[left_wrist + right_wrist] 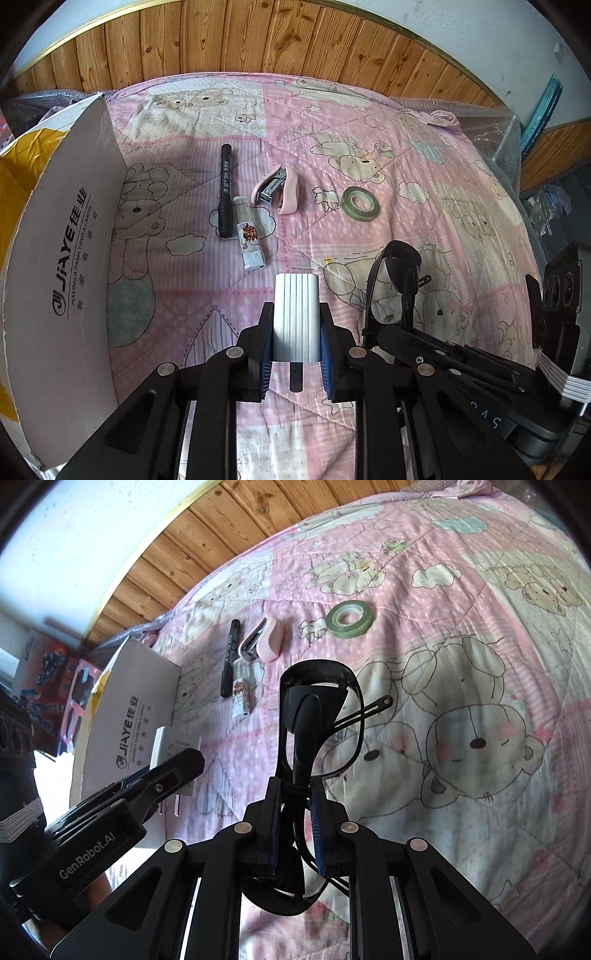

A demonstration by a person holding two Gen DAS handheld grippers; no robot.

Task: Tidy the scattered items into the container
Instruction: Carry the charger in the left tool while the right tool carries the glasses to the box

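Left hand-held gripper (296, 334) pinched on a white charger plug (296, 314), held above the pink bear-print quilt (424, 155) just beside the white cardboard box (70, 258); in the right wrist view, same plug (173, 747) seen close against the box wall (129, 709), prongs pointing down. Right hand-held gripper (295, 812) clamped on a folded pair of black glasses (317, 716), raised over the quilt, well to the side of the box; one temple arm sticking out sideways from the frame. Glasses (397, 280) also visible in the left wrist view, beside the plug on the side away from the box.

Lying loose on the quilt, in order outward from the box: black marker (224, 192), nearest the box; white lighter (249, 232), touching or just beside the marker's lower end; pink stapler (277, 190), near the lighter's far end, open; green tape roll (360, 204), farthest from the box, flat. Box open at the top, yellow lining (22, 177) showing inside. Wooden panelling (295, 40) beyond the far edge of the quilt.
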